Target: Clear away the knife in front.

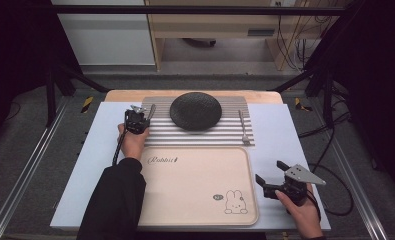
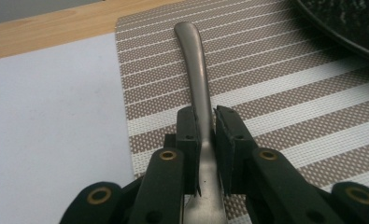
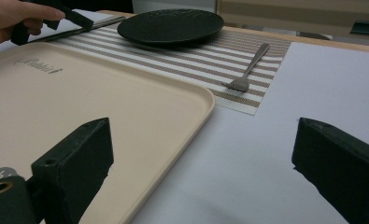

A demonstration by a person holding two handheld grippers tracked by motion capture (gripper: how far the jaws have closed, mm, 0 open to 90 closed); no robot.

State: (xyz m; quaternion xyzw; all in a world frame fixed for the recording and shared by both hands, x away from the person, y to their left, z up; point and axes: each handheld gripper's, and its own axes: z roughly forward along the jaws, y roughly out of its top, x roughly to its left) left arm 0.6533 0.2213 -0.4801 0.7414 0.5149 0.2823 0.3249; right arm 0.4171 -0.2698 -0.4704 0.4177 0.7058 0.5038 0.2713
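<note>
A grey metal utensil handle (image 2: 195, 70) lies on the left edge of the striped placemat (image 2: 289, 93), pointing away from me. My left gripper (image 2: 204, 119) is shut on it, both pads pressing its sides; the utensil's working end is hidden under the jaws. From above, the left gripper (image 1: 141, 118) sits at the mat's left end with the utensil (image 1: 151, 110) sticking out beyond it. My right gripper (image 1: 272, 177) hovers open and empty to the right of the beige tray (image 1: 195, 200); its jaws (image 3: 203, 149) stand wide apart over the white table.
A black plate (image 1: 195, 110) sits on the middle of the placemat (image 1: 200, 135). A fork (image 1: 243, 127) lies at the mat's right end, also seen as the fork (image 3: 247, 70). The beige tray (image 3: 126, 107) with a rabbit print lies near the front edge.
</note>
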